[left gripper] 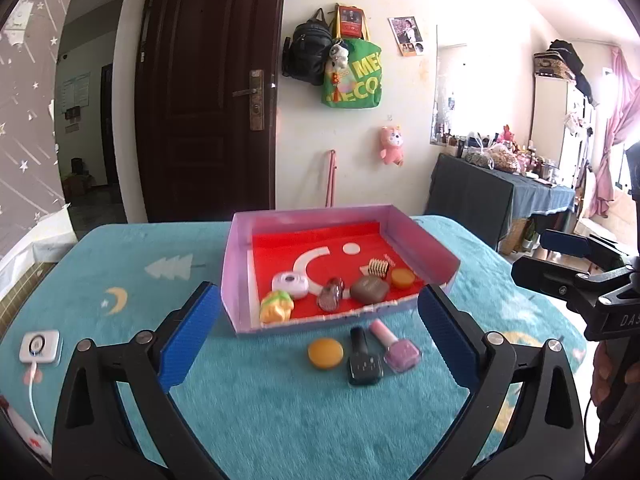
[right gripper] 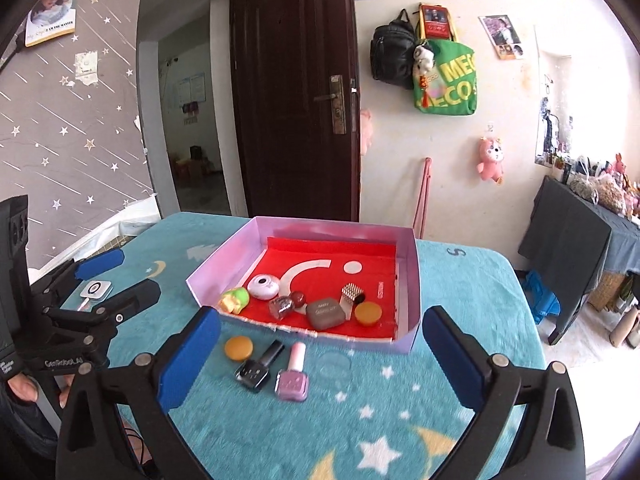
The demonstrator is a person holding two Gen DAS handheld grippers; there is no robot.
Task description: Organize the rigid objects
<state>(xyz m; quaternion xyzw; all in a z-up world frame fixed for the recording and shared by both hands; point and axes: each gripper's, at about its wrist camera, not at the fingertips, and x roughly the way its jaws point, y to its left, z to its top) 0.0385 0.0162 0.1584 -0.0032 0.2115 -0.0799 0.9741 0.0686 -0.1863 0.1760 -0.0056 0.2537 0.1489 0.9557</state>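
Box (right gripper: 408,264) wall hides part of orange disc (left gripper: 401,278).

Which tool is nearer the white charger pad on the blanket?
Left. The left tool is right beside the white charger pad; the right tool faces the box, farther off to the pad's right.

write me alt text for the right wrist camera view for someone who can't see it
An open right gripper hangs over a teal blanket-covered table, above an orange disc, a black nail polish bottle and a pink nail polish bottle. Behind them a lilac tray with a red floor holds small trinkets. The left gripper shows at the left edge.
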